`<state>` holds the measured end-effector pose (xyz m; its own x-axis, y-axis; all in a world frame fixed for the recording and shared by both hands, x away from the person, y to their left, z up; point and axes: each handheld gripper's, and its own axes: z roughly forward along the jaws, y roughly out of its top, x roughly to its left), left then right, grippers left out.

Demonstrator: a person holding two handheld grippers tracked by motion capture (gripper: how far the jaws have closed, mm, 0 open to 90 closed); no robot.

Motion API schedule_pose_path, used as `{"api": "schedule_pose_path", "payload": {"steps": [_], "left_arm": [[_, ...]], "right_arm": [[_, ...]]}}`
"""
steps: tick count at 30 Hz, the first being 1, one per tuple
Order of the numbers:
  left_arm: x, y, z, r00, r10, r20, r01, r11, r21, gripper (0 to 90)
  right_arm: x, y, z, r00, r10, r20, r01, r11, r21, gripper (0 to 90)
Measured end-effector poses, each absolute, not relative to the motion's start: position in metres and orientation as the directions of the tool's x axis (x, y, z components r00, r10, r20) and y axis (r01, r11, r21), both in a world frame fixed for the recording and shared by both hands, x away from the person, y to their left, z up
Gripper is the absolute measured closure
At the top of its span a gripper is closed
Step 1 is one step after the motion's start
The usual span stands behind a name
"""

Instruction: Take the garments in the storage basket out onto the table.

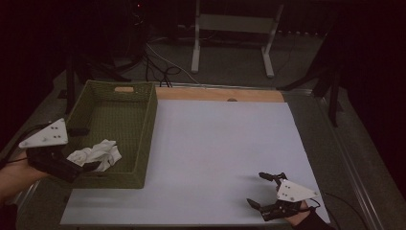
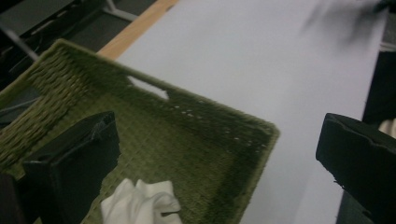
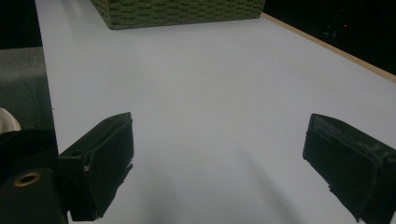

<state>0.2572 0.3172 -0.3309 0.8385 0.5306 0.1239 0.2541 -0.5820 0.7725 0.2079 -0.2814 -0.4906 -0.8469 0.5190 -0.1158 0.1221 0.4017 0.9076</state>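
The left tool hangs released over the near left corner of the green woven basket, its jaws spread just beside the crumpled white cloth lying inside, while the right tool rests released, holding nothing, on the white bench, well apart.

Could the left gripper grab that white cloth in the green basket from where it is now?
Probably yes. The left gripper hangs open over the basket's near corner, and the white cloth lies loose right by its jaws, with nothing on top of it or between them.
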Motion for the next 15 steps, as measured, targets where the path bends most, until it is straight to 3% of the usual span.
{"api": "schedule_pose_path", "payload": {"steps": [15], "left_arm": [[0.283,0.354,-0.364,0.743,0.660,0.110,0.390,-0.561,0.731,0.3]], "right_arm": [[0.208,-0.280,-0.491,-0.852,0.511,-0.111,0.124,0.403,0.907,8.9]]}}
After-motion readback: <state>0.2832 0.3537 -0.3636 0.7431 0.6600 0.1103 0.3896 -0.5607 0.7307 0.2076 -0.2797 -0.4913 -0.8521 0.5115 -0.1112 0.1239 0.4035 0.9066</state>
